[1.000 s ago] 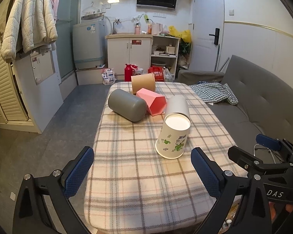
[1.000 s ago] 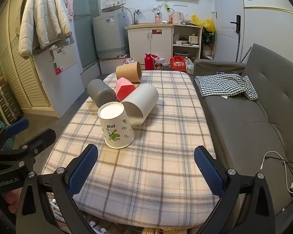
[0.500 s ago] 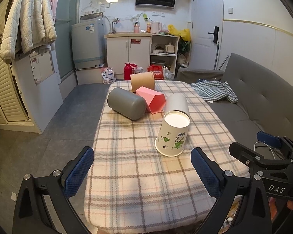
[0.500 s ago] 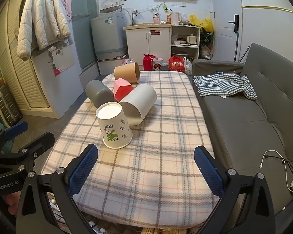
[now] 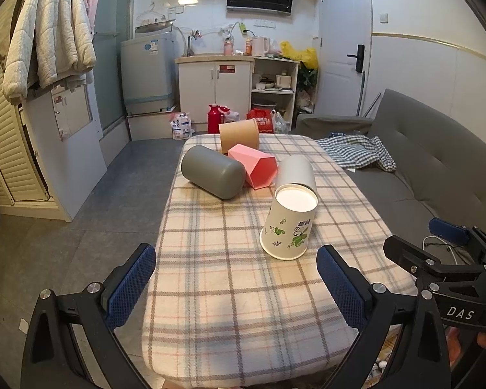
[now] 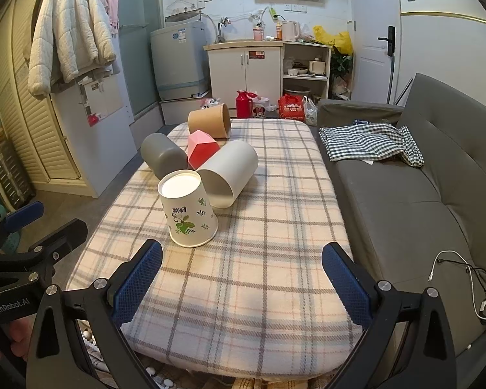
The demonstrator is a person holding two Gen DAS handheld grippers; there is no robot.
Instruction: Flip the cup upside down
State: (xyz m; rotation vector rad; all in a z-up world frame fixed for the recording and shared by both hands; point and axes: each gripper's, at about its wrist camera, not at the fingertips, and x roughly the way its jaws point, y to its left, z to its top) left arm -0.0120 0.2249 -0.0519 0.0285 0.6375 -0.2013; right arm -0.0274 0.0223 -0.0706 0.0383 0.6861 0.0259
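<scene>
A white paper cup with green leaf print (image 5: 290,223) (image 6: 187,209) stands upside down on the plaid-covered table (image 5: 230,278) (image 6: 275,259), rim down and flat base up. My left gripper (image 5: 236,283) is open and empty, held back over the table's near end, short of the cup. My right gripper (image 6: 241,278) is open and empty too, near the front edge with the cup ahead to the left. Each gripper shows at the edge of the other's view.
Behind the paper cup lie a light grey cup (image 6: 228,173), a dark grey cup (image 5: 212,171), a pink hexagonal cup (image 5: 254,168) and a brown paper cup (image 5: 239,136), all on their sides. A grey sofa (image 6: 421,194) with a checked cloth (image 6: 369,141) runs along the right.
Both grippers have drawn back slightly from the table. The paper cup and other cups have not moved.
</scene>
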